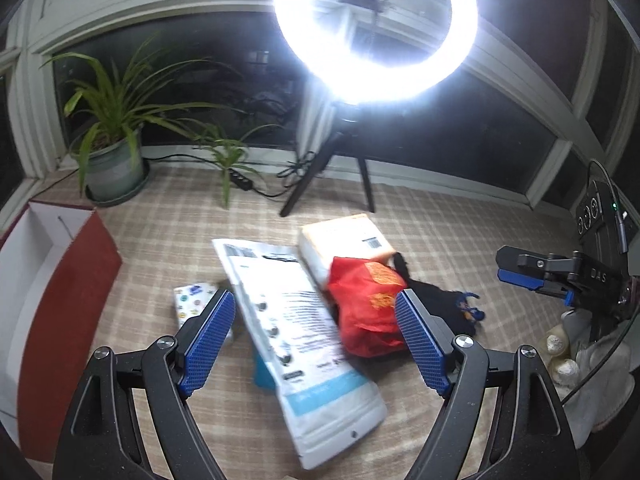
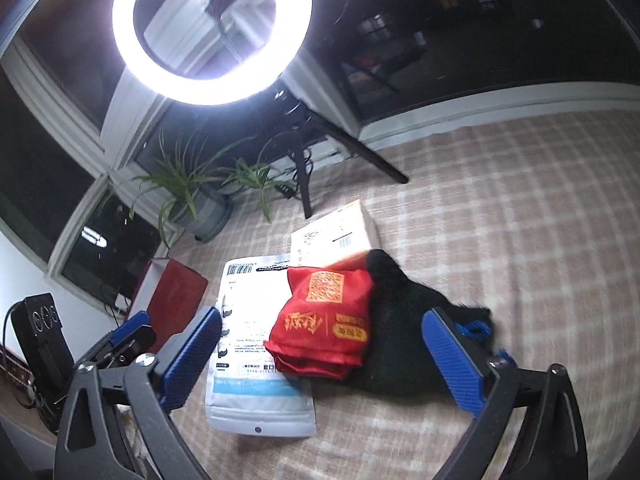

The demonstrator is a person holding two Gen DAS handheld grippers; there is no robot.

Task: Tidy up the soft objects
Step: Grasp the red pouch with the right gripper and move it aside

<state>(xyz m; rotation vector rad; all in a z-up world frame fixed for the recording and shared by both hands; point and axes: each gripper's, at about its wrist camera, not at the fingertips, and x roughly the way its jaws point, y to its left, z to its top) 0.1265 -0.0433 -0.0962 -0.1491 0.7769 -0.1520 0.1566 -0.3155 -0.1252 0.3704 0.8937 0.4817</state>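
A pile of soft things lies on the checked cloth. A white printed pouch lies in front, a red fabric bag on it, a black cloth to the right, and a tan paper-wrapped pack behind. A small patterned tissue pack lies left of the pouch. My left gripper is open above the pouch and empty. My right gripper is open above the red bag and black cloth, empty; it also shows in the left wrist view.
An open red box with a white inside stands at the left. A potted plant and a ring light on a tripod stand at the back by the window. A black device sits at the left.
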